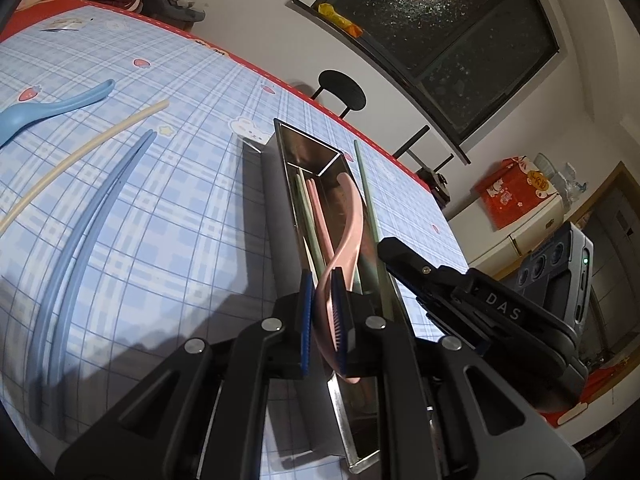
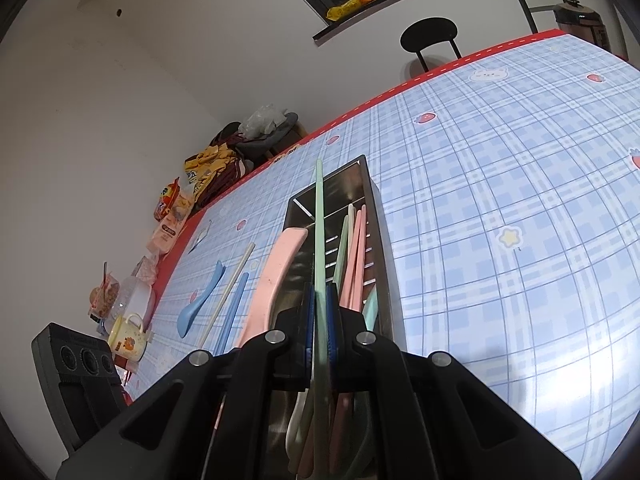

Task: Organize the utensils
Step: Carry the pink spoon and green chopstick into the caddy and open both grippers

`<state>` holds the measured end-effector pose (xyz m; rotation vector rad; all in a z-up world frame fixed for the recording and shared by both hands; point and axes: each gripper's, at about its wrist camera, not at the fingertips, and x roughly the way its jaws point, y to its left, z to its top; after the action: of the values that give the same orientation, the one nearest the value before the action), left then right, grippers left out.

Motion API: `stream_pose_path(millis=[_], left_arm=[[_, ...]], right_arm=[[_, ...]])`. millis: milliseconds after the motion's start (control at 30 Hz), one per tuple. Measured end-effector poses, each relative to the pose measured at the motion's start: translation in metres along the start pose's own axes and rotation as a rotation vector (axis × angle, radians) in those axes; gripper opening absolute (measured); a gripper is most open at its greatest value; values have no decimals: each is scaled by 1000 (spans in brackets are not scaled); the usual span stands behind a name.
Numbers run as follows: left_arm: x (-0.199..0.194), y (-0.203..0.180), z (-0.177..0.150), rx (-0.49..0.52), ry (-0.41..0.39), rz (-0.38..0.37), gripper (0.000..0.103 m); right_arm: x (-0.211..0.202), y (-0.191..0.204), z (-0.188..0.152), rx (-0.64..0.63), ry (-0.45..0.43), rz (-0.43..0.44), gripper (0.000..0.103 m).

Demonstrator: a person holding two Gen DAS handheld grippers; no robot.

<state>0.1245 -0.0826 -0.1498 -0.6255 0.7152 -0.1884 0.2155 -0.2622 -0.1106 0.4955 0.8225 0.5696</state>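
**Utensils over the steel box**

Utensils: pink plastic spoon (image 1: 347, 216) pinched by its bowl in the left hand-held gripper (image 1: 322, 292), handle lying on the rim of the long stainless-steel box (image 1: 289, 148). Pale green chopstick (image 2: 319, 216) clamped in the right hand-held gripper (image 2: 319, 300), slanting above the same box. More chopsticks inside. Farther out on the blue checked bench (image 2: 500, 184): blue plastic spoon (image 1: 48, 110), cream chopstick (image 1: 80, 152), blue chopsticks (image 1: 76, 240).

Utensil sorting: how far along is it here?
Done: several chopsticks already lie in the steel tray. In hand: the left gripper clamps a pink spoon and the right gripper a green chopstick, both over the tray. Left: blue spoon, cream chopstick and blue chopsticks on the tablecloth.
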Motion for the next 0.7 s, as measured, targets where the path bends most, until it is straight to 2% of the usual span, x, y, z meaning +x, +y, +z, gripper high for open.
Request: stream_pose_path(millis=[233,367,467,567,633,667,700], left_arm=[[4,-10,-2,29,11,2,12],[9,-14,-7,47,33,3,12],[7,-14,-7,56,26,1,14],[-4,-17,-2,90,-7,2,38],[-16,-17,3,112,-48,12,60],[-21,-16,5,117,-62,21,65],[-28,-12,10,119,-88,43,78]], right_arm=[[-7,0,3,-6,-24,-7,9],[-21,1,7,-13,-73,-15,12],[-29,2,9,-22,-100,-28,25],[-31,5,8,-37,-113,-46,44],[-32,8,7,-52,-118,-52,63],[-33,9,6,-62,-123,-55,68],[-34,11,6,-72,-128,-59,78]])
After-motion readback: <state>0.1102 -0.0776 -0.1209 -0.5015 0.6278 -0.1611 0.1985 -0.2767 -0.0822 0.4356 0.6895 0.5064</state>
